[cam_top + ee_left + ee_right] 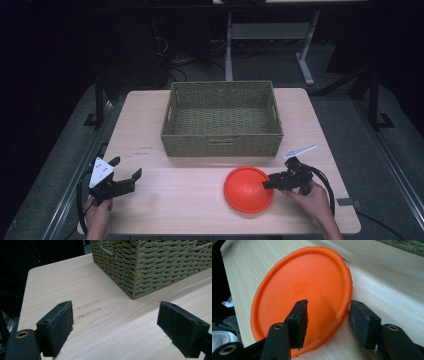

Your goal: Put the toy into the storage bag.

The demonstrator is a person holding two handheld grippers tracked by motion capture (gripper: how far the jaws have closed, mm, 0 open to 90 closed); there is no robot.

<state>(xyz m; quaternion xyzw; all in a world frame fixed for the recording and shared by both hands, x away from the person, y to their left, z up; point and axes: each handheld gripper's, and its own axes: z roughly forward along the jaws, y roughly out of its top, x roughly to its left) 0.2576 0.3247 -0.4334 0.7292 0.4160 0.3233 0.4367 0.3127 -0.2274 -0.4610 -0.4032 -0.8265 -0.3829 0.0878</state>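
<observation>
An orange round plate lies flat on the wooden table, in front of the basket and right of centre. My right gripper reaches in from the right and straddles the plate's right rim. In the right gripper view, one jaw hangs over the inside of the plate and the other stands outside the rim on the table; the gripper is partly open, with gaps between pads and rim. My left gripper rests wide open at the table's front left, and nothing lies between the jaws of this gripper.
A woven green basket stands at the back middle of the table, its corner close ahead of the left gripper. A small white strip lies right of the basket. Faint marks show on the wood. Dark floor surrounds the table.
</observation>
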